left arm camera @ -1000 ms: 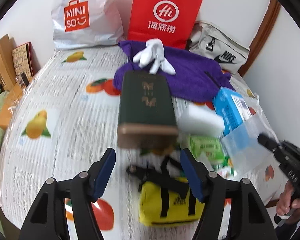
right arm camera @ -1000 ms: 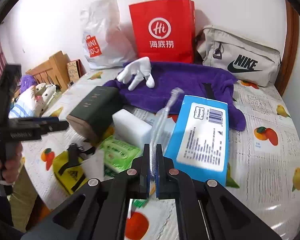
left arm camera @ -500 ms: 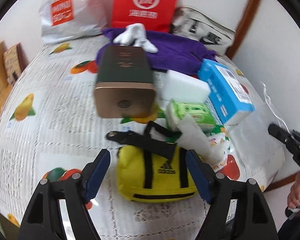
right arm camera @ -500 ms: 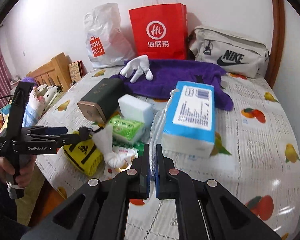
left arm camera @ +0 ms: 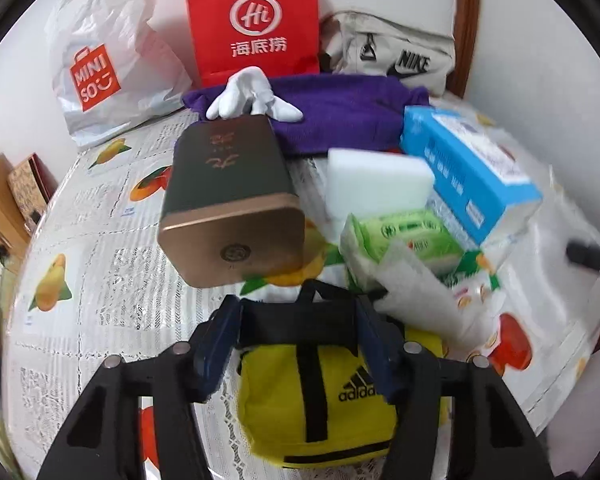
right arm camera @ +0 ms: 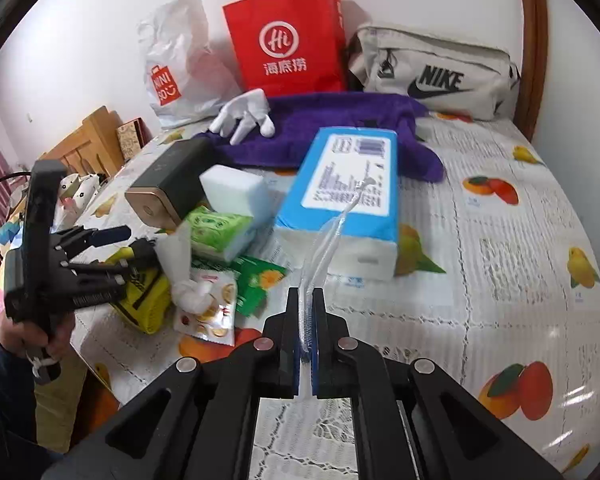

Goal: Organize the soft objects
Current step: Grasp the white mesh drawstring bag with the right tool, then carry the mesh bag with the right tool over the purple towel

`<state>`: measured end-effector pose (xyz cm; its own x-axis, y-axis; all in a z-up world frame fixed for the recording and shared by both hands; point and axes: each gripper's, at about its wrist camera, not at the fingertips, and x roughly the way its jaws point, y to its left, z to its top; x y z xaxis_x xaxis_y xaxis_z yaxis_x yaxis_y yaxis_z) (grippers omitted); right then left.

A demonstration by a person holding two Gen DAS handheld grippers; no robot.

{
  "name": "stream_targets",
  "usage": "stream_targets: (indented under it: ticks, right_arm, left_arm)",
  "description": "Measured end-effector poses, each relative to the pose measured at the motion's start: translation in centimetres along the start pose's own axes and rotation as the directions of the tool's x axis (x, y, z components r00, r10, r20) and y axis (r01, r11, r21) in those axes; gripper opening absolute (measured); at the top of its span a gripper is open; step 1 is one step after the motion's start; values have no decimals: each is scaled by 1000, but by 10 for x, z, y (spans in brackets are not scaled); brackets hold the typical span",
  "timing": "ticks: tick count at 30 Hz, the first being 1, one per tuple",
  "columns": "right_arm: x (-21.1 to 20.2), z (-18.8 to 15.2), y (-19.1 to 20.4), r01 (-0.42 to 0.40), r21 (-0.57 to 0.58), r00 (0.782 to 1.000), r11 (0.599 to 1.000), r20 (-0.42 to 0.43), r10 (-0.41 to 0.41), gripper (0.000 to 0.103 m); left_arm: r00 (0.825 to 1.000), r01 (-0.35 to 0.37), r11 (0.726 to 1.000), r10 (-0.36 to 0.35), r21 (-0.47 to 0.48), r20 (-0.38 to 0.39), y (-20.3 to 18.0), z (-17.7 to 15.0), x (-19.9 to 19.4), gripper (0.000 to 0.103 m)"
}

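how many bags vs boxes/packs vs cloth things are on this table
bags: 5 (Miniso bag, red paper bag, Nike bag, yellow Adidas bag, clear plastic bag)
boxes/packs: 3 (dark box, tissue pack, green wipes)
cloth: 2 (purple towel, white glove)
total: 10

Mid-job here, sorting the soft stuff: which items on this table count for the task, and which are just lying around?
In play:
yellow Adidas bag, between the open left hand-held gripper fingers
clear plastic bag, pinched in the right hand-held gripper
white sponge
green tissue pack
blue tissue pack
purple towel
white glove

Lying about:
dark green tin
red paper bag
Miniso bag
Nike bag
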<state>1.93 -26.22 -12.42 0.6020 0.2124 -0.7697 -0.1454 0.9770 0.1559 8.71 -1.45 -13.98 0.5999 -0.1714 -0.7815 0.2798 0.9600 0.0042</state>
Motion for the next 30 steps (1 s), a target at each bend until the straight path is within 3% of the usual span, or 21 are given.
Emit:
stream_targets:
  ticks: [5,12,20,30]
  right_arm:
    - [12,-13,-12,0,16,998,1000,-56,0,4]
    - [34,-26,-21,13,42,993,999,-120,-8,6]
    - [39,-25,-23,15,49,991,999,-134,-8,6]
    - [30,-16,-23,0,52,995,999,-100,6,4]
  left_arm:
    - [998,46,996,-43,-76,36,19,3,-8,42]
    - [997,50,985,-40,-163,61,44,3,-10,25]
    - [996,74,964,-59,-254,68,67,4,-2,19]
    - [990,122,952,-97,-282,100,72,7,-18,18]
